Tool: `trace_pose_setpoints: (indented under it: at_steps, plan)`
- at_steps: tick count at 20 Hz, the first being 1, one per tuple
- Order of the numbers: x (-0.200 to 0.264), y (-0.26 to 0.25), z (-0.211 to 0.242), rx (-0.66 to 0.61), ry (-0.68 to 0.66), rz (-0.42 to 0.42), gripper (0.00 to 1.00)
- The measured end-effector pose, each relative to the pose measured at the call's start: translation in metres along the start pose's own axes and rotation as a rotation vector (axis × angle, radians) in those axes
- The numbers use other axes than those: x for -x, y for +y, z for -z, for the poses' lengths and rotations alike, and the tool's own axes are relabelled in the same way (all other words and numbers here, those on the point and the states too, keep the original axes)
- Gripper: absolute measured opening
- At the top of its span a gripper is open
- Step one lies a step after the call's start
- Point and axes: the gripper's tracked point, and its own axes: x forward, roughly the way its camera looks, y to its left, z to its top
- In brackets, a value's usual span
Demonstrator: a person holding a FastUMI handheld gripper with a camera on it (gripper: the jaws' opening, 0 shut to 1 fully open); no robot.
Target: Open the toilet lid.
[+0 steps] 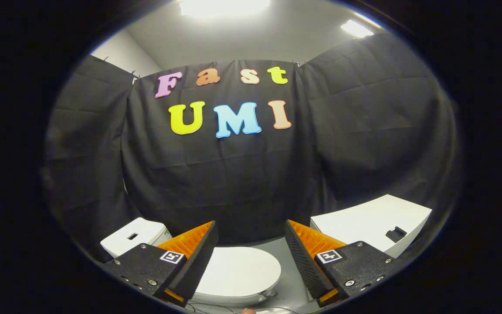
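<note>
The tongs (pixel 251 244) stand wide apart, gripping nothing. The closed toilet lid (pixel 238 270) lies flat at lower centre, between and beyond the fingers, its rounded edge curving right. White boxes (pixel 377 222) flank it, grey floor (pixel 292 283) between.

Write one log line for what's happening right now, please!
gripper: open, holding nothing | toilet lid: closed, below and between fingers | white boxes: either side | step: lid not yet touched

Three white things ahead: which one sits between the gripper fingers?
The round closed toilet lid, low between the open gripper fingers; the two white boxes sit outside them.
</note>
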Motion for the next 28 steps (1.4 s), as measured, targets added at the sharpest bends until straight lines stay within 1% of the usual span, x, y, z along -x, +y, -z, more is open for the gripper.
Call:
trace_pose_setpoints:
  at_steps: [3,6,8,10,15,20,24,28]
  plan:
    - [-0.012,0.003,0.034,-0.023,0.075,-0.019,0.95]
    - [-0.019,-0.002,0.069,-0.036,0.145,-0.018,0.95]
    - [-0.022,-0.001,0.087,-0.031,0.167,-0.031,0.95]
    - [-0.028,-0.008,0.114,-0.033,0.22,-0.011,0.95]
    - [-0.03,-0.007,0.167,-0.066,0.327,-0.009,0.96]
    - [-0.029,-0.007,0.209,-0.148,0.407,0.026,0.96]
    - [-0.025,-0.019,0.244,-0.208,0.473,0.065,0.96]
    - [-0.026,-0.029,0.273,-0.298,0.535,0.1,0.96]
